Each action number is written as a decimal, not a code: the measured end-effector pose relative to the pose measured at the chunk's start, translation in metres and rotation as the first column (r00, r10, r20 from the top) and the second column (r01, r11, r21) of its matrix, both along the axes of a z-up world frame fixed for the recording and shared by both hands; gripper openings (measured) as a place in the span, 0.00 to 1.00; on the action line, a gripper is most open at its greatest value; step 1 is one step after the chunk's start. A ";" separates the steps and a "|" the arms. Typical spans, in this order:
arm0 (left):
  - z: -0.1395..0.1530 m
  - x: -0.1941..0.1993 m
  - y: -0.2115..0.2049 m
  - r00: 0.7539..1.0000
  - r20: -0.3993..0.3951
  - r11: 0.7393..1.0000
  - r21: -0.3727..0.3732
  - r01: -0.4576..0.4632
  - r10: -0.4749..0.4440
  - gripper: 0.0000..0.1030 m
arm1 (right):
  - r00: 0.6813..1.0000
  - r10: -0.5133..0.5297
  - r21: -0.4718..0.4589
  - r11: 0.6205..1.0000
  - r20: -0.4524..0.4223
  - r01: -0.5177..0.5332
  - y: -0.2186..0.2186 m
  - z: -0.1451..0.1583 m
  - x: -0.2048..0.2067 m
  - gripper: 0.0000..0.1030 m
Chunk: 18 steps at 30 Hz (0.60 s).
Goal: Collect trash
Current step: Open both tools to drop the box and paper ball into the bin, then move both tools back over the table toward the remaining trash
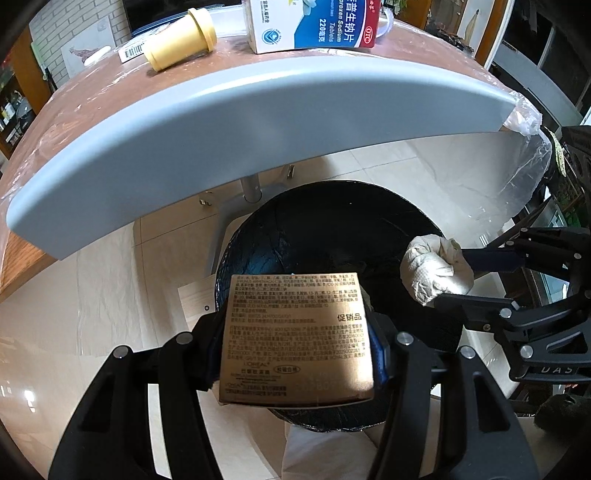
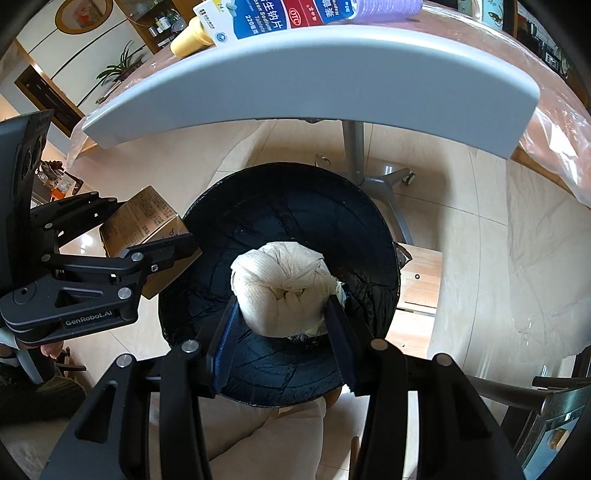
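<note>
My left gripper (image 1: 295, 332) is shut on a gold cosmetics box (image 1: 295, 336) and holds it above the near rim of a round bin lined with a black bag (image 1: 332, 229). My right gripper (image 2: 282, 306) is shut on a crumpled white paper wad (image 2: 280, 288) and holds it over the bin's (image 2: 280, 225) opening. In the left wrist view the right gripper (image 1: 448, 273) and its wad (image 1: 432, 269) show at the right. In the right wrist view the left gripper (image 2: 147, 236) and the gold box (image 2: 144, 218) show at the left.
A table with a grey edge (image 1: 221, 122) and plastic-covered brown top stands just beyond the bin. On it lie a tipped yellow cup (image 1: 181, 40) and a white-and-blue medicine box (image 1: 314, 22). The table's wheeled metal leg (image 2: 369, 170) stands behind the bin. A small wooden stool (image 2: 421, 280) is beside the bin.
</note>
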State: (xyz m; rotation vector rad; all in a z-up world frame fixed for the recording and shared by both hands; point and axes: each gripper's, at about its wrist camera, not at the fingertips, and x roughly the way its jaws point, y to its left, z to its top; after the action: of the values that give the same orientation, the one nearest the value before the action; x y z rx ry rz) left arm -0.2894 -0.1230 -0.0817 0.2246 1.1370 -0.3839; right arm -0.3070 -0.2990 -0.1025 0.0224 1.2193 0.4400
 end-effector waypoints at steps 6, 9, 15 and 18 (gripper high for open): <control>-0.005 0.007 -0.003 1.000 -0.024 1.000 0.003 0.013 -0.013 0.74 | 0.999 -0.042 -0.014 0.999 0.011 0.043 -0.004 0.000 0.002 0.61; -0.003 0.008 -0.002 1.000 -0.015 1.000 0.006 0.008 -0.008 0.77 | 0.998 -0.053 -0.019 0.998 0.032 0.054 -0.008 0.007 0.001 0.69; 0.013 -0.002 0.005 1.000 0.006 1.000 -0.010 0.017 -0.017 0.77 | 0.993 -0.086 0.008 0.996 0.080 0.086 -0.022 0.035 -0.008 0.71; 0.040 -0.013 0.013 0.999 0.046 0.997 -0.069 0.027 -0.024 0.77 | 0.983 -0.115 0.034 0.993 0.145 0.111 -0.032 0.066 -0.018 0.77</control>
State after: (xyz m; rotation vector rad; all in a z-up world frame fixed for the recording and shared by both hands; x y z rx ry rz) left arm -0.3021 -0.1100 -0.0421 0.1865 1.0752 -0.4383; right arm -0.3250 -0.3308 -0.0369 0.0797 1.0613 0.3515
